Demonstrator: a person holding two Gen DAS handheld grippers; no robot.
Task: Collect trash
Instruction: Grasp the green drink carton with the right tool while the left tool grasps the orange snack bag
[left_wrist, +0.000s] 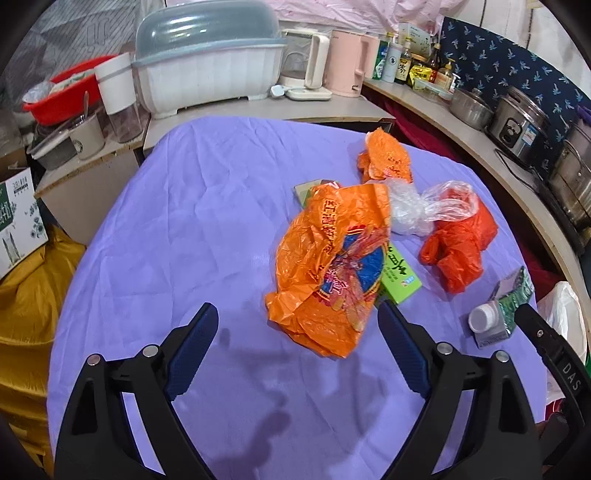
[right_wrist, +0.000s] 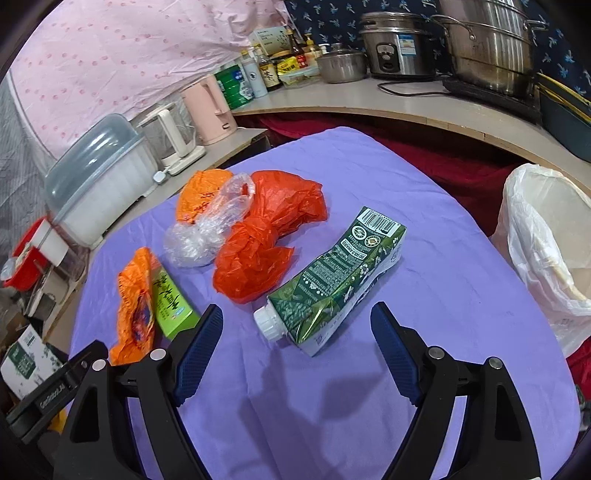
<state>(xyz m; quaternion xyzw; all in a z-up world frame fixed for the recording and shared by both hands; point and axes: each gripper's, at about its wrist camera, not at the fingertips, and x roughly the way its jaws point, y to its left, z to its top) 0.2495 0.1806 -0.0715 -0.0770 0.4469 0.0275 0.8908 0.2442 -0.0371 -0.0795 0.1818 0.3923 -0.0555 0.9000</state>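
Observation:
Trash lies on a table under a purple cloth (left_wrist: 177, 221). My left gripper (left_wrist: 295, 310) is open, just short of a big crumpled orange printed bag (left_wrist: 325, 269) that partly covers a light green box (left_wrist: 400, 275). Behind them lie a clear bag (left_wrist: 413, 210), a red-orange bag (left_wrist: 458, 243) and a small orange bag (left_wrist: 386, 155). In the right wrist view my right gripper (right_wrist: 297, 310) is open around the capped end of a dented green carton (right_wrist: 340, 277), its pads apart from it. The carton (left_wrist: 509, 302) also shows at the left wrist view's right edge.
A bin with a white liner (right_wrist: 546, 240) stands off the table's right side. A counter behind holds a covered dish rack (left_wrist: 207, 62), kettles (left_wrist: 347, 66), bottles, and steel pots (right_wrist: 487, 48). A cardboard box (left_wrist: 18, 218) and yellow cloth sit to the left.

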